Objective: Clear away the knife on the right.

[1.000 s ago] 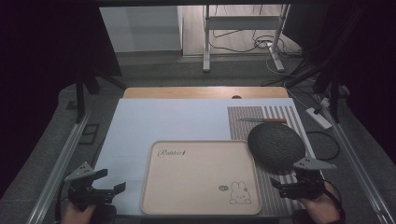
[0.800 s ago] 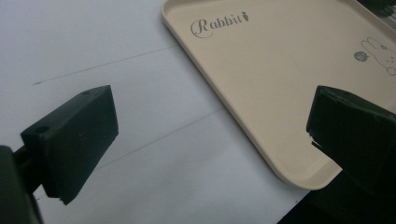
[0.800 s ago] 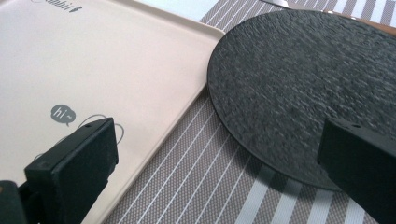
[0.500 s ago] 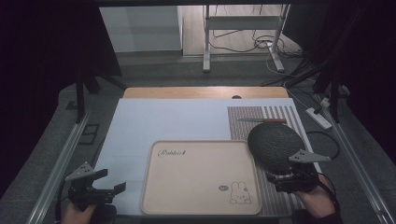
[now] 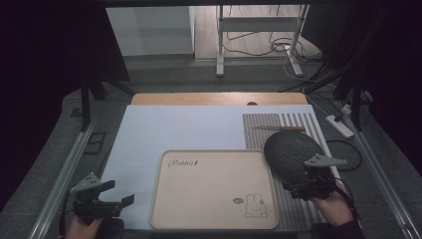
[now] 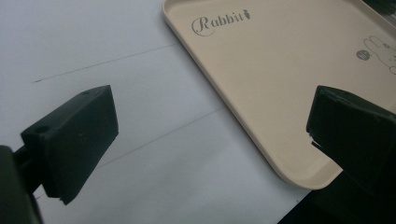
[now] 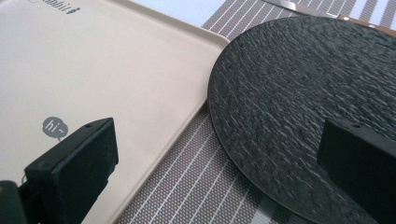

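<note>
We are looking down on a pale bench [image 5: 164,129] in a dark room, with a striped mat [image 5: 278,124] lying along its right side. We are holding the right tongs [image 5: 298,186] spread wide at the near edge of the dark, rough-surfaced round plate [image 5: 291,149], which is resting on the mat just beside the beige tray [image 5: 214,186]. A knife [image 5: 278,128] is lying on the mat beyond the plate. We are keeping the left tongs [image 5: 112,201] gaping wide and empty over the bench, near the tray's left corner.
</note>
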